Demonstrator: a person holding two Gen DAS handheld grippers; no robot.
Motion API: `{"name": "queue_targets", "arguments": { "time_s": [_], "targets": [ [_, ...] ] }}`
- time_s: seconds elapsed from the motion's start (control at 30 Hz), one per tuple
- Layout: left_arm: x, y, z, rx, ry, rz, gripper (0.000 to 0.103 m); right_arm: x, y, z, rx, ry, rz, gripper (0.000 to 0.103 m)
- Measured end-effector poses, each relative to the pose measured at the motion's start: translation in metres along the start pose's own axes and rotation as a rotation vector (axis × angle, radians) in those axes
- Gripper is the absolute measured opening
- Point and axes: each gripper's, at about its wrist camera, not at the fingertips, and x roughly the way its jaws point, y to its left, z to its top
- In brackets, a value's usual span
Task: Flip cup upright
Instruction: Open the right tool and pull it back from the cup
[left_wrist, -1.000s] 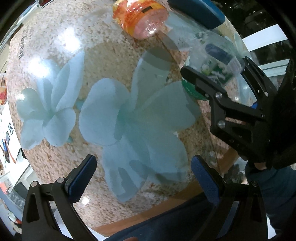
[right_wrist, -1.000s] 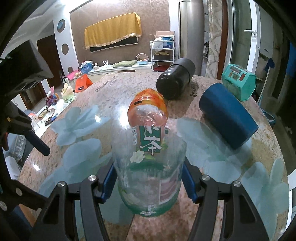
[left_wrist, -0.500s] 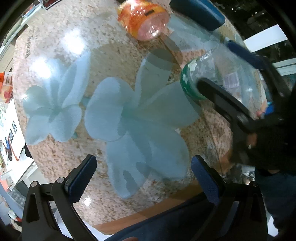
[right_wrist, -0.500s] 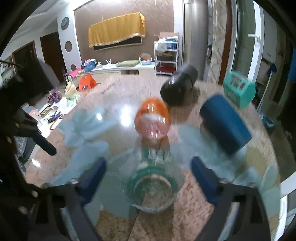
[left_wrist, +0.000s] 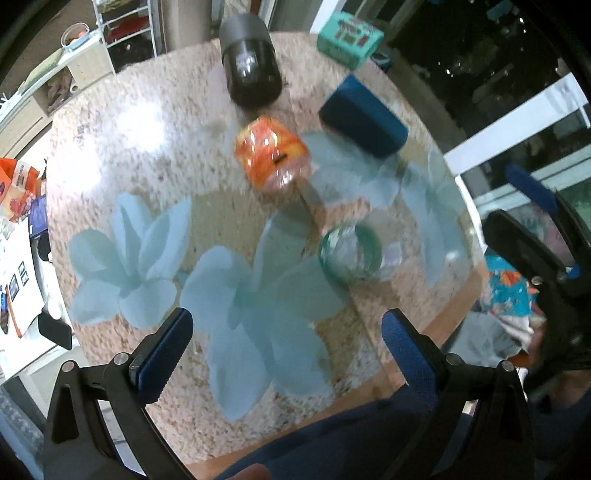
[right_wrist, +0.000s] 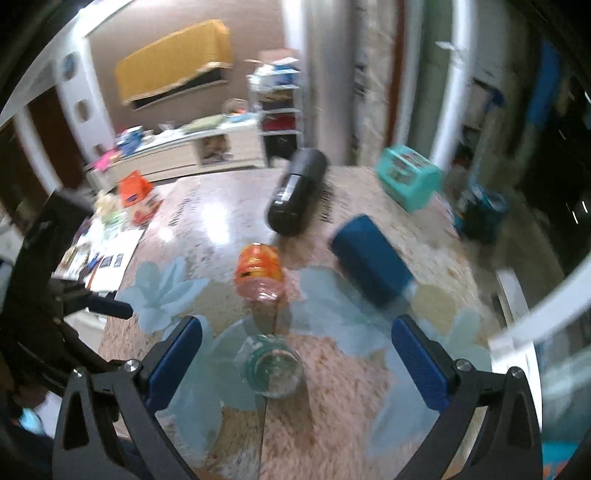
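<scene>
A clear plastic cup with a green band (right_wrist: 269, 365) stands upright on the table, mouth up, between and a little beyond my right gripper's (right_wrist: 295, 365) open blue fingers (right_wrist: 173, 362). Nothing touches it. In the left wrist view the same cup (left_wrist: 351, 254) stands right of centre, with my right gripper (left_wrist: 532, 229) lifted off to its right. My left gripper (left_wrist: 284, 354) is open and empty above the near table edge. An orange cup (right_wrist: 260, 271) lies on its side beyond the clear one.
A blue cup (right_wrist: 371, 260) and a black cylinder (right_wrist: 297, 197) lie on their sides farther back. A teal box (right_wrist: 408, 177) sits at the far right edge. The table (right_wrist: 351, 406) is speckled stone under glass with pale blue flowers. Clutter lies left of it.
My right gripper held the clear cup, set it down, opened and pulled back up and away. The left gripper has tilted up, showing more of the table.
</scene>
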Motion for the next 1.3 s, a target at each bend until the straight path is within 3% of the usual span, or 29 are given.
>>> {"name": "queue_targets", "arguments": {
  "time_s": [0.17, 0.4, 0.87, 1.3],
  "targets": [
    [-0.015, 0.0, 0.012, -0.023, -0.055, -0.033, 0.103, -0.008, -0.013, 0.004, 0.108, 0.149, -0.114, 0.103],
    [-0.014, -0.013, 0.022, -0.039, -0.078, -0.052, 0.103, -0.003, -0.026, -0.009, 0.159, 0.27, -0.139, 0.103],
    [-0.001, -0.047, 0.031, -0.061, -0.075, -0.036, 0.103, 0.004, -0.044, 0.001, 0.135, 0.295, -0.085, 0.103],
    [0.005, -0.051, 0.035, -0.073, -0.066, -0.009, 0.103, 0.009, -0.047, 0.001, 0.125, 0.322, -0.064, 0.103]
  ]
}}
